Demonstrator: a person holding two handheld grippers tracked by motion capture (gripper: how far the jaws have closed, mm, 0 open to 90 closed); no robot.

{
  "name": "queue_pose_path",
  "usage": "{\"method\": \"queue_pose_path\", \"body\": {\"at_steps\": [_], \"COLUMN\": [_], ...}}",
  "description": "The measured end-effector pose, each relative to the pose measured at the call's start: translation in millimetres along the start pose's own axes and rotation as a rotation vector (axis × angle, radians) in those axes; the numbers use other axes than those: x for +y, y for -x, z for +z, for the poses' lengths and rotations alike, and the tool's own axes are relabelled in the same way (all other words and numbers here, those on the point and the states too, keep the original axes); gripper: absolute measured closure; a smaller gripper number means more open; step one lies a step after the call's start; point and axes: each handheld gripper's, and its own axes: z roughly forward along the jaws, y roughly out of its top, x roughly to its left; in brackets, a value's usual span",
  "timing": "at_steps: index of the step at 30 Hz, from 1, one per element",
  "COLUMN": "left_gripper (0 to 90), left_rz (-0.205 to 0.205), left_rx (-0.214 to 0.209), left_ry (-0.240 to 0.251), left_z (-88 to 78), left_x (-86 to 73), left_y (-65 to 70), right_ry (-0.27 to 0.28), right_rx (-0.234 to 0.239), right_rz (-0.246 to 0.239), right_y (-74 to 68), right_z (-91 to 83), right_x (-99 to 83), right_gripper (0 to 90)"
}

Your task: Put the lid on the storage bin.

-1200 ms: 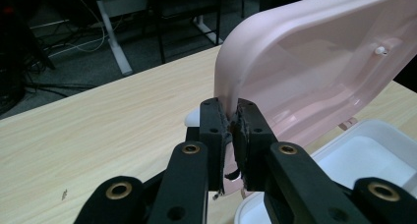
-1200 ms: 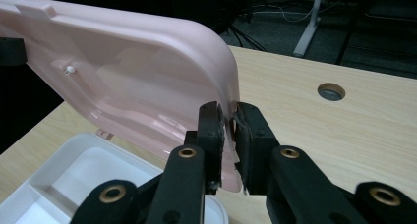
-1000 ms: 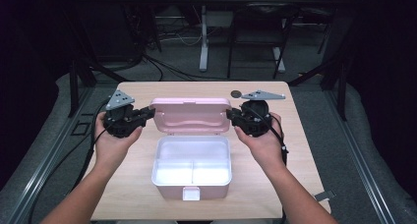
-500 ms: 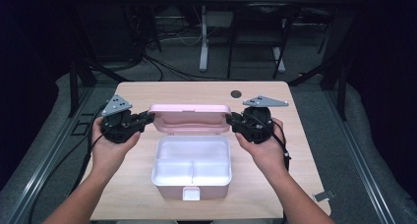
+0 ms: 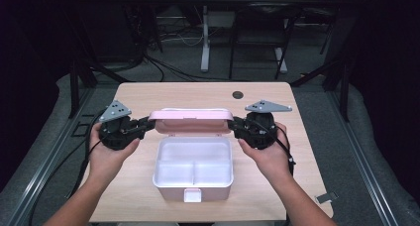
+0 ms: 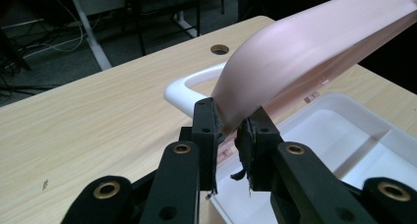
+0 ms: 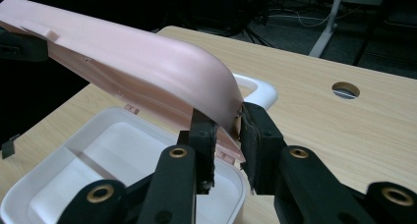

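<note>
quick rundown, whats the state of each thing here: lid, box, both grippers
pink lid: partly raised, tilted over the box, gripped at both ends
white box: open, empty, two compartments, latch tab at the near edge
left gripper: shut on the lid's left end
right gripper: shut on the lid's right end
table: bare wood, round hole near the far edge

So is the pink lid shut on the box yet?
No, open: the pink lid is tilted up above the white box, gripped at each end by the tongs, with the empty compartments exposed.
</note>
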Motion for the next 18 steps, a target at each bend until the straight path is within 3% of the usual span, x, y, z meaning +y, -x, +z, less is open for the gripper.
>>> {"method": "queue_pose_path", "body": {"at_steps": [2,3,4,10,11,18], "left_gripper": [78.0,78.0,78.0,77.8,77.6,77.6], "left_rz": [0.001,0.001,0.0,0.013,0.009,0.015], "left_rx": [-0.003,-0.007,-0.008,-0.012,-0.016,-0.028], "left_ry": [0.001,-0.001,-0.001,-0.001,0.001,0.0], "left_z": [-1.4,-2.1,-2.6,-6.4,-6.9,-11.7], "left_x": [-1.5,-2.3,-2.7,-6.1,-7.2,-12.4], "left_y": [0.7,0.7,1.0,3.9,4.2,6.9], "right_ry": [-0.007,-0.009,-0.01,-0.006,-0.009,-0.014], "right_rx": [0.006,-0.015,0.01,0.018,0.002,0.031], "right_rz": [-0.004,-0.005,-0.005,-0.007,-0.009,-0.013], "right_y": [-0.5,-1.6,-1.3,-3.4,-4.2,-6.1], "right_z": [-1.5,-2.0,-2.8,-7.2,-8.2,-12.7], "right_x": [-1.2,-1.9,-2.9,-7.5,-8.3,-14.2], "right_gripper": [75.6,75.5,75.5,75.1,75.0,74.5]}}
